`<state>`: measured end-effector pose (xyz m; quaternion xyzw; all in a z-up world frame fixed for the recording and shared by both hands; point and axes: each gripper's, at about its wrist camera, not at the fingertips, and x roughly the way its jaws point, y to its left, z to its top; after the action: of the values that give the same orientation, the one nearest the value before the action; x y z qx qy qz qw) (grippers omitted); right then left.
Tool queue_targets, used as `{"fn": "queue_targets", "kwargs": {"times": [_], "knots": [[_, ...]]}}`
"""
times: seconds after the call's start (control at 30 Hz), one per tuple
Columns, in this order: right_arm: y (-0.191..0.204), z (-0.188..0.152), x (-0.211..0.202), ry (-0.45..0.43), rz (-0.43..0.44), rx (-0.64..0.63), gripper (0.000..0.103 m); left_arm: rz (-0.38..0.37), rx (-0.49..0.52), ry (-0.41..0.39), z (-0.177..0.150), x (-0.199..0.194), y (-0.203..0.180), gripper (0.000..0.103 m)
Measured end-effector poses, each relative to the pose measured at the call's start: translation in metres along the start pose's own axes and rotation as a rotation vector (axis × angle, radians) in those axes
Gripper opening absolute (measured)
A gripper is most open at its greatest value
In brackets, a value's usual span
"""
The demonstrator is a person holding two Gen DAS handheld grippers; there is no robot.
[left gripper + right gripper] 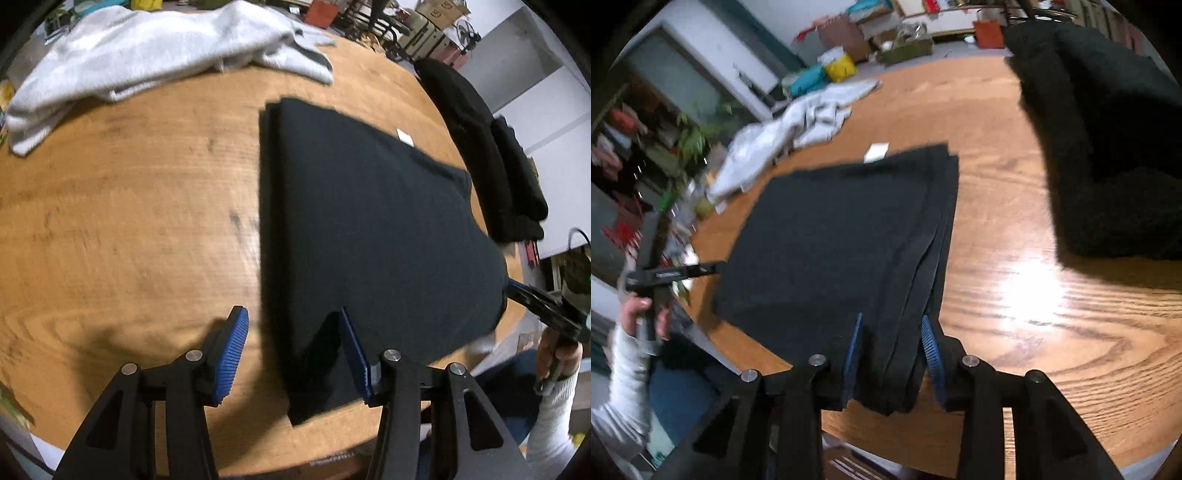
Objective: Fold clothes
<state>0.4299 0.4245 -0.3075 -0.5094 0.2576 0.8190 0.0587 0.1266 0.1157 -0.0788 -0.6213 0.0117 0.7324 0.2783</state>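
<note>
Two garments are waiting on the tabletop (pixel 129 221): at left, the grey garment (pixel 147 55) is lying crumpled and unfolded. The left tongs (pixel 291 354) are standing spread astride the near edge of the folded dark garment (pixel 369 229), gripping nothing. At right, the right tongs (pixel 892 354) are straddling its layered edge, apparently loosely; blur is obscuring pad contact. A black pile (pixel 1108 147), partly cropped, is sitting beyond.
</note>
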Motion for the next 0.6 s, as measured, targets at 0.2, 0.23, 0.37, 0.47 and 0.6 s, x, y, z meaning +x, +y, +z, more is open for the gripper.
{"fn": "queue_targets", "kwargs": {"times": [0.2, 0.23, 0.37, 0.47, 0.6], "knots": [[-0.001, -0.009, 0.019, 0.078, -0.186, -0.069, 0.003, 0.032, -0.027, 0.005, -0.009, 0.001, 0.011, 0.059], [-0.008, -0.011, 0.019, 0.087, -0.188, -0.039, 0.004, 0.031, -0.034, 0.001, -0.01, -0.001, 0.013, 0.059], [-0.015, -0.021, -0.002, 0.021, -0.094, 0.011, 0.058, 0.004, -0.053, -0.002, -0.021, -0.009, 0.019, 0.059], [-0.014, -0.038, -0.007, 0.023, 0.015, 0.051, 0.062, -0.038, -0.055, 0.026, -0.034, -0.008, 0.018, 0.059], [-0.005, -0.049, 0.01, 0.084, -0.012, 0.06, 0.058, -0.03, -0.017, 0.058, -0.042, 0.003, 0.006, 0.059]]}}
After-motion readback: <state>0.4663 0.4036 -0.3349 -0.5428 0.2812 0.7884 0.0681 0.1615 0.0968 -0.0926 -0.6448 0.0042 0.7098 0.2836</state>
